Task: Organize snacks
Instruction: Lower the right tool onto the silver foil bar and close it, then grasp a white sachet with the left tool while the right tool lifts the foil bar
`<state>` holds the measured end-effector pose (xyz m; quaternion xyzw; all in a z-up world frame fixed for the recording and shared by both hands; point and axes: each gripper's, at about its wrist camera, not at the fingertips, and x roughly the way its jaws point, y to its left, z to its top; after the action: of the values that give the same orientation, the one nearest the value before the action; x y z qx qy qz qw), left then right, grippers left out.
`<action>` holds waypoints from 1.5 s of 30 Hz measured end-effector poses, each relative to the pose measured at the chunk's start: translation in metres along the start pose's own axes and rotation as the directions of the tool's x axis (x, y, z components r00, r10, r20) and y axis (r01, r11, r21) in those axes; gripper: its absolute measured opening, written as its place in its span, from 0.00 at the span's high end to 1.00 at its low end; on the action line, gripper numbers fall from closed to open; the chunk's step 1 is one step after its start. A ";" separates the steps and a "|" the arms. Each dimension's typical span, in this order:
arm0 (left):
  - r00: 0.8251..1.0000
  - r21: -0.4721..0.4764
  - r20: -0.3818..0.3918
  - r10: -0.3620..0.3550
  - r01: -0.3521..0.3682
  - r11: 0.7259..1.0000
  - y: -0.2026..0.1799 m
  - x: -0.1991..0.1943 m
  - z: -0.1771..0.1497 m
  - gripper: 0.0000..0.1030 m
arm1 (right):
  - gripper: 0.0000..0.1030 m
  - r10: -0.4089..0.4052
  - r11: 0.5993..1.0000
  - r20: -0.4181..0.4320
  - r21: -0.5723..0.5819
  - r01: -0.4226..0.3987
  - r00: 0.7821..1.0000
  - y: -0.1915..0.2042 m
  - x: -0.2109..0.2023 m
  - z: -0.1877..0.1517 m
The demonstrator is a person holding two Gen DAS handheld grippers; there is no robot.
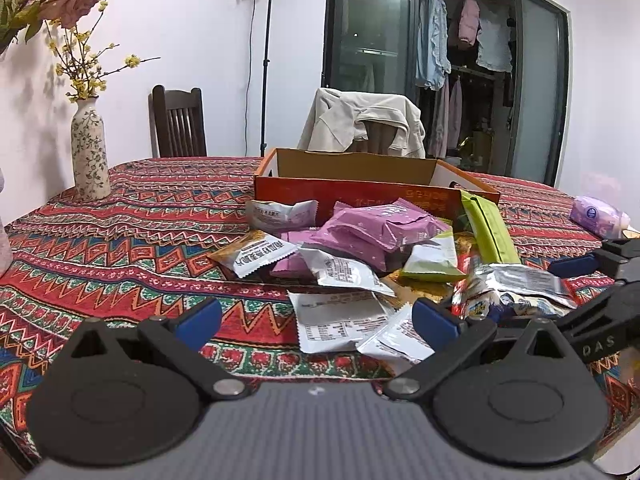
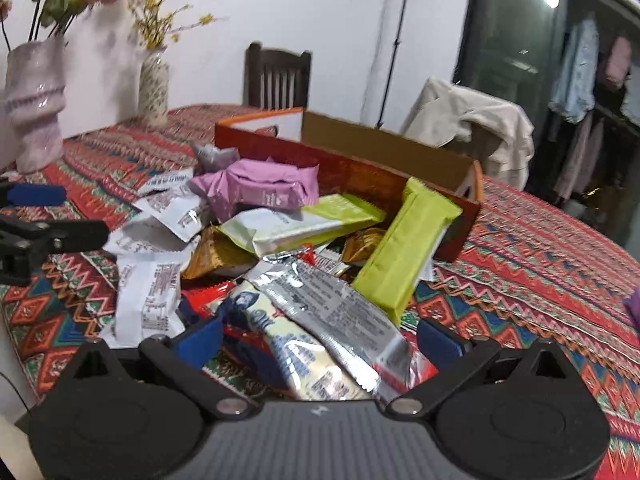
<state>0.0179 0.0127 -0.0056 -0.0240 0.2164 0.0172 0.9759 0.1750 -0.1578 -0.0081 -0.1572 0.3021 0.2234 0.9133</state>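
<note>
A heap of snack packets lies on the patterned tablecloth in front of an open orange cardboard box (image 1: 352, 196) (image 2: 360, 176). It holds purple packets (image 1: 376, 228) (image 2: 260, 188), green bars (image 1: 490, 228) (image 2: 404, 252) and white and silver sachets (image 1: 340, 320) (image 2: 340, 312). My left gripper (image 1: 316, 320) is open and empty, just above the white sachets at the heap's near edge. My right gripper (image 2: 320, 340) is open, its jaws either side of the silver sachet and a cream packet (image 2: 296, 344). The right gripper also shows in the left wrist view (image 1: 592, 280).
A floral vase (image 1: 90, 152) (image 2: 154, 84) and a pink vase (image 2: 34, 104) stand at the table's left. A purple tissue pack (image 1: 598, 216) lies at the right. Two chairs, one with a beige jacket (image 1: 364, 124), stand behind the table.
</note>
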 end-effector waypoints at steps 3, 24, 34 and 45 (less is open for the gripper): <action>1.000 -0.006 -0.002 0.008 -0.008 1.000 0.002 0.001 0.000 0.00 | 0.00 0.047 0.999 -0.010 0.013 -0.047 0.999 -0.005 0.008 0.001; 0.986 -0.061 -0.166 0.024 -0.035 0.998 -0.036 0.022 -0.001 0.00 | 0.47 0.030 0.989 0.153 0.140 -0.052 0.988 -0.011 -0.048 -0.024; 0.952 -0.090 -0.244 0.184 -0.211 0.973 -0.072 0.042 0.002 0.00 | 0.47 -0.006 0.972 0.216 0.230 -0.045 0.976 -0.026 -0.047 -0.030; 0.924 -0.073 -0.287 0.254 -0.285 0.956 -0.076 0.045 -0.006 0.00 | 0.47 0.052 0.965 0.253 0.236 -0.114 0.966 -0.023 -0.050 -0.039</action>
<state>0.0600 -0.0628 -0.0269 -0.0513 0.3494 0.1601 0.9218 0.1316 -0.2091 -0.0032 0.0001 0.2189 0.2396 0.9459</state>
